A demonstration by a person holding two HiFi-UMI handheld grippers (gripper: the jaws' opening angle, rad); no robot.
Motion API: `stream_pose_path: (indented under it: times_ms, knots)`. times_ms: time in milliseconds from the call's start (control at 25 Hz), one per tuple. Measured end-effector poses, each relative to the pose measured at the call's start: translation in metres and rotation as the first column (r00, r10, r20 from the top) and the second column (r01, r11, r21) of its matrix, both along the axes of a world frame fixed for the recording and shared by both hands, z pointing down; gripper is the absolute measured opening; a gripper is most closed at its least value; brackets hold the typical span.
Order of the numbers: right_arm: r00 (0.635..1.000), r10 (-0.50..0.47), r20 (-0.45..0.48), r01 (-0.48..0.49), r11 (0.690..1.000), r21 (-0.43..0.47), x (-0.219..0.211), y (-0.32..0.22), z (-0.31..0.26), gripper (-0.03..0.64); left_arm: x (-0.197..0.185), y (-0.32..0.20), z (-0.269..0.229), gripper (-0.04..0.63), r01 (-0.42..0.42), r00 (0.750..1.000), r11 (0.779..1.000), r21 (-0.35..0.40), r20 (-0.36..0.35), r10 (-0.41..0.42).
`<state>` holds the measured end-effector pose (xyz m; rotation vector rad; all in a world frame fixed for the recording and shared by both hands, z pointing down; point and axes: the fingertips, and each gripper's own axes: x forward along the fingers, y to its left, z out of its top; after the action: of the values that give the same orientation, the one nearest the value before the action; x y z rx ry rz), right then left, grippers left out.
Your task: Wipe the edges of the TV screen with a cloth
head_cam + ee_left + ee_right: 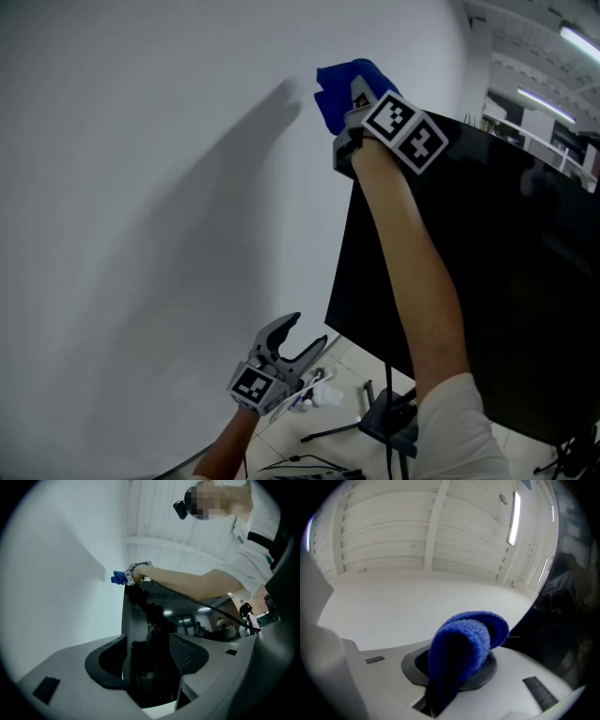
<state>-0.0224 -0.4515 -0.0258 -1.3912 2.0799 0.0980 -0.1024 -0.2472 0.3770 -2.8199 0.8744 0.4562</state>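
A black TV screen (487,272) stands on a stand against a white wall; its left edge runs down the middle of the head view. My right gripper (349,105) is raised to the screen's top left corner and is shut on a blue cloth (339,90), which bulges out between the jaws (466,651). My left gripper (302,339) hangs low, well below and left of the screen, open with nothing between its fingers. In the left gripper view the dark screen (154,634) fills the gap between the jaws, and the blue cloth (118,578) shows far up at its corner.
A white wall (159,206) takes up the left half of the head view. The TV's black stand legs (370,422) and some cables lie on the tiled floor below. Ceiling lights (577,42) and an office space sit at the far right.
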Motion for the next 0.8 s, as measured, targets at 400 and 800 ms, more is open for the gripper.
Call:
stream_pose_path:
  times_ms: [400, 800]
  knots:
    - [0.968, 0.027, 0.248, -0.017, 0.999, -0.043, 0.064, 0.052, 0.002, 0.08, 0.035, 0.017, -0.012, 0.273, -0.121, 0.993, 0.993, -0.001, -0.007, 0.121]
    - [0.962, 0.137, 0.236, -0.14, 0.99, -0.007, 0.136, 0.123, 0.001, 0.08, 0.095, 0.052, -0.008, 0.273, -0.26, 0.966, 0.966, 0.003, -0.003, 0.26]
